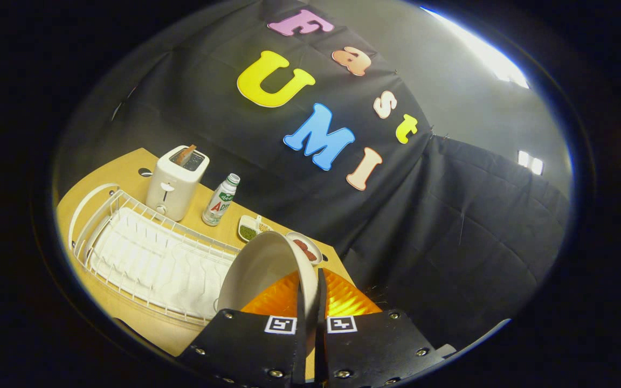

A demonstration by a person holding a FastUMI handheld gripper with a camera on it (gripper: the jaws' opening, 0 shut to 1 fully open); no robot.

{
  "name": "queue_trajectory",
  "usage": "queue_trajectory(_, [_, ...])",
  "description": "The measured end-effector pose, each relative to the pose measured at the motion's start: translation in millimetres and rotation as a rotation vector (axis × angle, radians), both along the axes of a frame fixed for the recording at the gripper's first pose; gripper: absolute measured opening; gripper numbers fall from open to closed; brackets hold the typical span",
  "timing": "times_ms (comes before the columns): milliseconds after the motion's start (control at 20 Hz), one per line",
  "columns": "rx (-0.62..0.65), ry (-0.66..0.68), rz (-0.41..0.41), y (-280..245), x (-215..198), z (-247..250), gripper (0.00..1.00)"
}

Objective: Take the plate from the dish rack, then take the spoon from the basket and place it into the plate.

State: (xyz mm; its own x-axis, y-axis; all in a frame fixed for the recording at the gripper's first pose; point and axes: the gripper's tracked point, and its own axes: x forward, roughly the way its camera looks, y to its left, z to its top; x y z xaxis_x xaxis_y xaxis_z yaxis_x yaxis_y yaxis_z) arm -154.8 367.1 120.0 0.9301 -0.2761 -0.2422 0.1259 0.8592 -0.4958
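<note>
A wooden table [127,172] stands by the black cloth wall. The gripper [310,302] pinches the rim of the white plate [262,269], held up on its edge beside the wire dish rack [154,258]. The plate hides part of an orange thing [343,299] behind it. A toaster [176,183] and bottle [220,200] stand beyond the rack.

Bright ceiling light [477,51] blows out to glare far right; a smaller lit panel [530,161] sits lower. Booth dim overall, dark cloth soaks light. Wooden table [127,172] and white dish rack [149,253] evenly lit, sharp. Strong fisheye bending toward edges, scene tilted. Orange surface [343,299] beyond fingers glows, slight sheen.
</note>
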Motion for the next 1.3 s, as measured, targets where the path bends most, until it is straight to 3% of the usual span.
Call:
queue_trajectory(250, [0.118, 0.044, 0.048, 1, -50, -21, 0.06])
queue_trajectory(600, [0.315, 0.190, 0.106, 14, -78, -93, 0.06])
queue_trajectory(850, [0.544, 0.291, 0.035, 19, -91, -138, 0.07])
queue_trajectory(1300, [0.759, 0.373, -0.070, 22, -88, -186, 0.06])
